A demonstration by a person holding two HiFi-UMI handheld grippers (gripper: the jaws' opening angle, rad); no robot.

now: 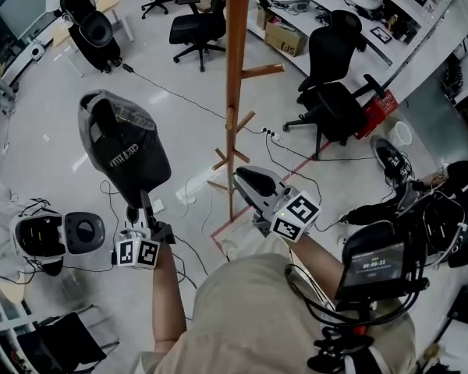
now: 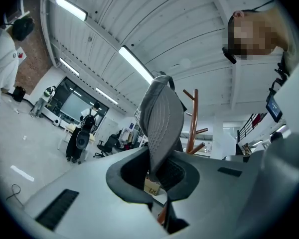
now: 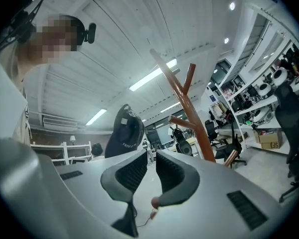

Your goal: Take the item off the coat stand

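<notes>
The person stands just behind the tall brown wooden coat stand (image 1: 235, 68). The left gripper (image 1: 134, 206) points upward, its tongs clamped on the brim of a dark baseball cap with pale lettering (image 1: 125, 150). The cap hangs in the air to the left of the stand, clear of its pegs. The right gripper (image 1: 243, 176) sits close to the pole's lower pegs, its tongs a narrow gap apart with nothing between them. Black office chairs (image 1: 331, 92) stand beyond.

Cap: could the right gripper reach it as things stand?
Probably yes. The right gripper is empty and open, the cap shows clear ahead of it, and the coat stand stands off to one side.
</notes>
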